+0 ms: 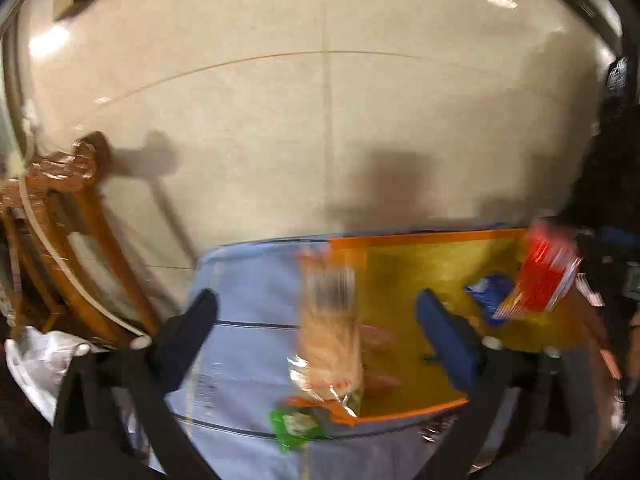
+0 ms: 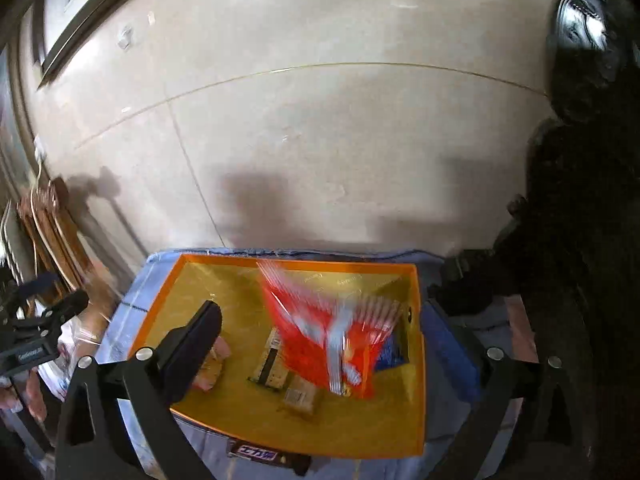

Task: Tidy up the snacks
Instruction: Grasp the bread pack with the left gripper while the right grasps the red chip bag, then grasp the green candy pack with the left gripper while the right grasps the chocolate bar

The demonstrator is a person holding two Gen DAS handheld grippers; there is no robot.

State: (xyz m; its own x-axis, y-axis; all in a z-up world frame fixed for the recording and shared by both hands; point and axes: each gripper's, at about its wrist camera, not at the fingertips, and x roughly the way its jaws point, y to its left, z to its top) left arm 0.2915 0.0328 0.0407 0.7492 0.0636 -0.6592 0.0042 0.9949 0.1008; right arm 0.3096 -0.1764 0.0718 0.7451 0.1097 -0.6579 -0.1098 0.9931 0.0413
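Both tongs stood wide open and held nothing: the left gripper (image 1: 316,320) and the right gripper (image 2: 328,344) hung above the orange tray (image 2: 300,266), likely so the snacks could drop in. That tray sat on a blue cloth (image 1: 248,304). A red packet (image 2: 320,332) was a blur over the tray, touching no pad. A tan packet (image 1: 332,320) was blurred too, by the tray's edge. Smaller snacks lay inside.
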